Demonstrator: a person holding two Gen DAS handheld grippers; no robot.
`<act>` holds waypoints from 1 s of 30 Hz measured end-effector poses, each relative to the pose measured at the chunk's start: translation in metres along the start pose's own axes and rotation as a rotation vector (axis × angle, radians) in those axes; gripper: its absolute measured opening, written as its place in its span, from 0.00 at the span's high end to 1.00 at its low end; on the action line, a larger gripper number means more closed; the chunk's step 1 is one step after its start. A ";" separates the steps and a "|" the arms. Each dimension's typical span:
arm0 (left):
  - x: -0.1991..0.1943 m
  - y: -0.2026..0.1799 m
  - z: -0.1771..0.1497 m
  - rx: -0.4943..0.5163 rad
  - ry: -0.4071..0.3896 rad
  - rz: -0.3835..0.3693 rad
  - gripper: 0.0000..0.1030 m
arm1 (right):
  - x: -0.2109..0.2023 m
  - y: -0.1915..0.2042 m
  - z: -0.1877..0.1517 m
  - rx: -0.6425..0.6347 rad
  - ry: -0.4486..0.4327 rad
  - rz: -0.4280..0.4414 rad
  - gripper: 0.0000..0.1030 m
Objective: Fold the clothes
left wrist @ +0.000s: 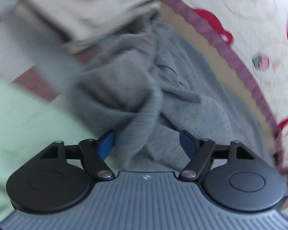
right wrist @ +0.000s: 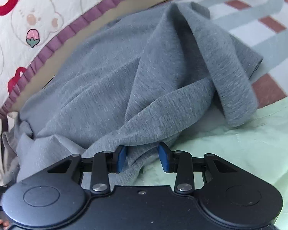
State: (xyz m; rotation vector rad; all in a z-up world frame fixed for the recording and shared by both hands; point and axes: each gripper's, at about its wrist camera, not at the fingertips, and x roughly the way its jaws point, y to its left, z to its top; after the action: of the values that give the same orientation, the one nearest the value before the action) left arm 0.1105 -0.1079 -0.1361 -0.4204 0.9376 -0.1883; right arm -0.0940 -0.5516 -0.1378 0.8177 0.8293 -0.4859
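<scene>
1. At left, the left gripper (left wrist: pixel 146 143) stands with its blue pads (left wrist: pixel 106 143) spread wide either side of a twisted ridge of the grey garment (left wrist: pixel 140 88); the pads do not appear to press the cloth.
2. At right, the right gripper (right wrist: pixel 142 158) has its jaws parted, a loose fold of the grey garment (right wrist: pixel 124 72) lying between them, near the left pad but seemingly free of the right one.
3. The garment lies bunched across a pale green sheet (right wrist: pixel 230 153), one flap thrown over towards the checked bedcover (right wrist: pixel 259 25).
4. Judgement: the step in hand looks like taking a fresh hold. It would go best with each gripper closing on a single edge or corner rather than a bunched ridge, then drawing the cloth flat before any fold.
5. The surface is soft bedding, so dragging may rumple the sheet beneath.
6. A cream quilt (right wrist: pixel 25 19) printed with bears and strawberries, edged in a purple frill (right wrist: pixel 82 25), borders the far side; pale clothing (left wrist: pixel 86 9) sits beyond, blurred.
</scene>
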 end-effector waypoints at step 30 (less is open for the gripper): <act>-0.111 0.061 0.027 -0.046 -0.256 -0.046 0.98 | -0.081 -0.055 -0.004 0.006 0.107 0.100 0.61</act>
State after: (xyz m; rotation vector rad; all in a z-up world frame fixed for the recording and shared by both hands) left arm 0.0666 -0.0087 -0.0662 -0.4962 0.6821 -0.1512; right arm -0.1805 -0.5759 -0.0992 0.8920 0.8812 -0.3593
